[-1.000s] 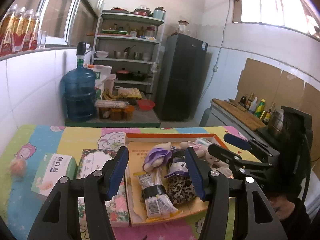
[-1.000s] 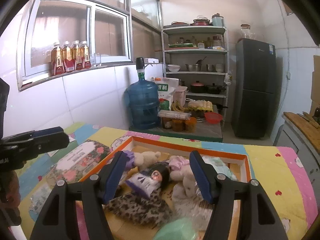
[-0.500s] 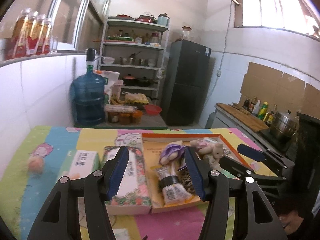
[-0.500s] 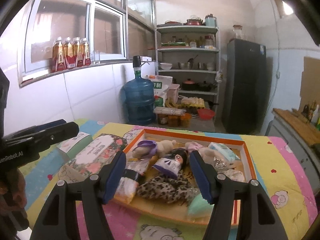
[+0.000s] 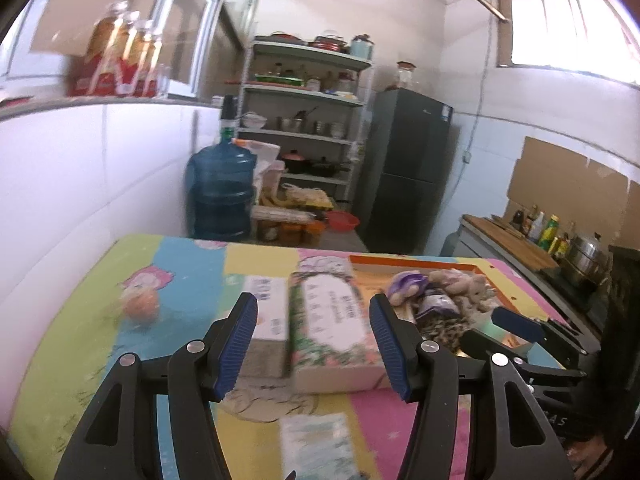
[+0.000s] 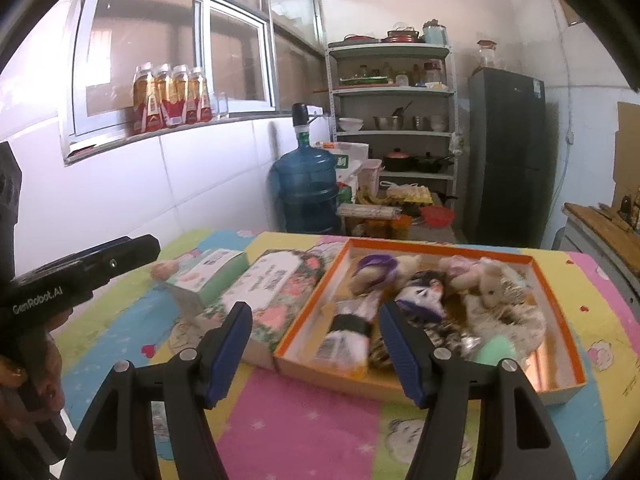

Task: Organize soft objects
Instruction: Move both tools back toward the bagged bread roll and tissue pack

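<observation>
- The bench [image 6: 304,420] wears a bright cartoon-print cover in pink, yellow, blue and green patches.
- Near its left edge lies a small orange-pink round thing [image 5: 141,305], blurred, too soft to name.
- The left claw [image 5: 313,346] hangs above the near part of the bench, its blue-padded fingers [image 5: 236,340] spread wide and holding nothing; in the right wrist view its black body [image 6: 80,272] enters from the left side.
- Just right of the round thing stands a pale green tissue box [image 6: 208,274], its long side running toward the far edge.
- A floral-printed box [image 6: 276,292] lies beside it, touching or nearly so, and sits against the left wall of the tray.
- The orange-rimmed cardboard tray [image 6: 560,312] rests toward the bench's right half, holding the soft objects in a heap: a purple-haired doll [image 6: 374,266], a wrapped packet with a dark band [image 6: 346,336], a leopard-print cloth [image 5: 440,326], pale plush animals [image 6: 478,276] and a mint-green rounded piece [image 6: 494,350].
- The right claw [image 6: 316,354] hovers over the near edge before the tray, its fingers [image 6: 400,356] parted and empty.
- A printed paper wrapper [image 5: 316,440] lies flat at the near edge.
</observation>
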### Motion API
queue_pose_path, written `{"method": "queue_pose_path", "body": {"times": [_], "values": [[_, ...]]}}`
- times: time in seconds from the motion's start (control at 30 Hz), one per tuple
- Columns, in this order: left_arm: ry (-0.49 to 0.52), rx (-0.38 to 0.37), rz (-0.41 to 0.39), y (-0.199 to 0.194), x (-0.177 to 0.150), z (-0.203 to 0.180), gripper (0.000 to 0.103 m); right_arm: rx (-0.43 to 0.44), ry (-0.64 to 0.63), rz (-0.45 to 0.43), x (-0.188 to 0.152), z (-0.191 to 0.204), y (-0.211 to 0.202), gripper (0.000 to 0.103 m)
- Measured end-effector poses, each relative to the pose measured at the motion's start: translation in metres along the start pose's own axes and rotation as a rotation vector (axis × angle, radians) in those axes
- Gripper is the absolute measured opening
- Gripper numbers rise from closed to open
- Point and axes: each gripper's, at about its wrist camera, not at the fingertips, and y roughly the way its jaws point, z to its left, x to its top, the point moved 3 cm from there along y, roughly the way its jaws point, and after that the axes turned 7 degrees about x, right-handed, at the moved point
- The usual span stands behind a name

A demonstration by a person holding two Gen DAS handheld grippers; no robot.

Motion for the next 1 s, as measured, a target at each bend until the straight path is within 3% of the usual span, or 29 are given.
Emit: {"method": "queue_pose_path", "body": {"times": [0.63, 1.0], "values": [[-0.129, 0.098, -0.01, -0.019, -0.02, 0.101, 0.06, 0.121, 0.014, 0.128, -0.036, 0.086, 0.036, 0.066], [-0.166, 0.132, -0.015, -0.03, -0.031, 0.139, 0.06, 0.076, 0.121, 0.208, -0.056, 0.102, 0.064, 0.066]]}}
